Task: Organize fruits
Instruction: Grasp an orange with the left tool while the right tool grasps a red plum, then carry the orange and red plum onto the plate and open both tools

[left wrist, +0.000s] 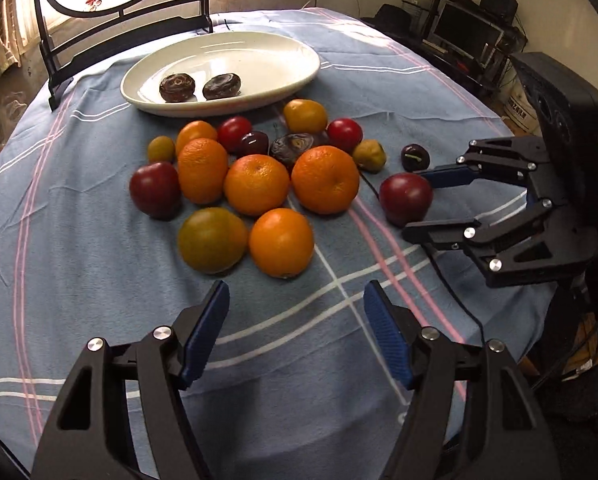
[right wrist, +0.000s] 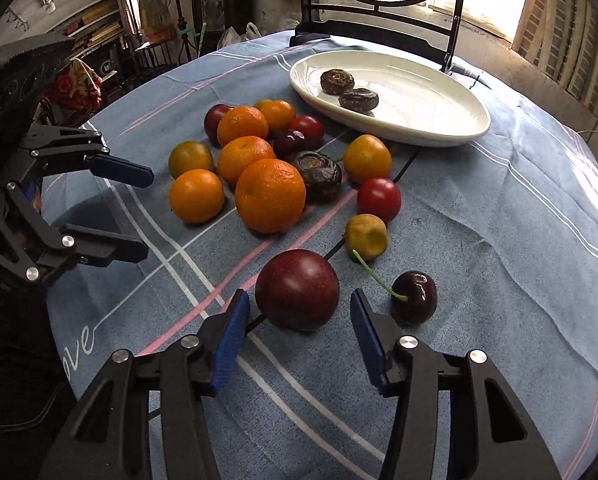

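My right claw (right wrist: 297, 312) stands parted around the plum (right wrist: 297, 295), pads not touching. My left claw (left wrist: 297, 300) hangs open, empty, near the oranges (left wrist: 281, 241).

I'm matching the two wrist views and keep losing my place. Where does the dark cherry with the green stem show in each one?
Left wrist: the cherry is right of centre, past the fruit pile, just above the right gripper.
Right wrist: the cherry is low and right of centre, beside the gripper's right finger.
Shared landmark: the white plate holding two dark fruits.
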Motion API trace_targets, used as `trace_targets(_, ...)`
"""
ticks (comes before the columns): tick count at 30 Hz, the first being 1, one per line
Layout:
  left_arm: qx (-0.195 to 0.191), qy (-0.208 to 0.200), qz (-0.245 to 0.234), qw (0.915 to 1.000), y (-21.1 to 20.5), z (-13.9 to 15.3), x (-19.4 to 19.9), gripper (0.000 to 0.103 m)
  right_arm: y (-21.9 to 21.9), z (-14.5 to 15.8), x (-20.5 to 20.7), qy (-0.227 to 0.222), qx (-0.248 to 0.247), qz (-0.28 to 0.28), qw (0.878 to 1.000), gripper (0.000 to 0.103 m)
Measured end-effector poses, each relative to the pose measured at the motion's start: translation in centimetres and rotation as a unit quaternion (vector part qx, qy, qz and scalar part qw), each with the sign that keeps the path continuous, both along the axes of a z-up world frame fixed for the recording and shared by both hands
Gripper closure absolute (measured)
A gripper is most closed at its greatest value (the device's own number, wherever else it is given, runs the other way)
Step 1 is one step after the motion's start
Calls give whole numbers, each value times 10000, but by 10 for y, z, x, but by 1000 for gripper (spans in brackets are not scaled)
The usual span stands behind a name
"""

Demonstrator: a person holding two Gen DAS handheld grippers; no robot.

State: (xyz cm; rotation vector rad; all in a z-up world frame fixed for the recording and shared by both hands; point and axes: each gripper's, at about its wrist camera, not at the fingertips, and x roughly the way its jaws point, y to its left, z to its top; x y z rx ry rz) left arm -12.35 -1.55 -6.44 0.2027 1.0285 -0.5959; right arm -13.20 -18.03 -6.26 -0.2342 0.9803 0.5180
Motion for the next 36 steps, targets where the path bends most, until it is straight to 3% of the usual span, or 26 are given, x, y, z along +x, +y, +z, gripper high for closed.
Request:
trace_targets(3,-167,219,292,9992,-6,-6,12,53,-1,0,-3,4,30,20,10000,60)
trace_targets(8,-335,310,655,9968,-10,-11,28,54,-5,0,-2,6,95,11,10000,60)
trace_targets(11,-269,292,712,9967,-13,-14,33,57,-5,0,-2,-6,143,20,9999,63)
trace_targets(12,-215,261,734,9967,-14,-14,34,65,-6,0,-1,-35,145,16,9999,63)
trace_targets(13,-146,174,739,9970,-15,-14,34,66,-6,0,-1,-34,177,-7,9998,63)
trace_targets(21,-126,-79,468,9988,-4,-1,17,66,-15,8,-5,-105,319,-97,9994,65)
trace_targets(28,-208,-637,568,9961,4,38,30,66,-20,41,7,-517,490,-200,9973,65)
trace_targets(36,54,-1462,1164,9824,-6,85,99,66,-29,91,59,-1173,683,-582,9890,65)
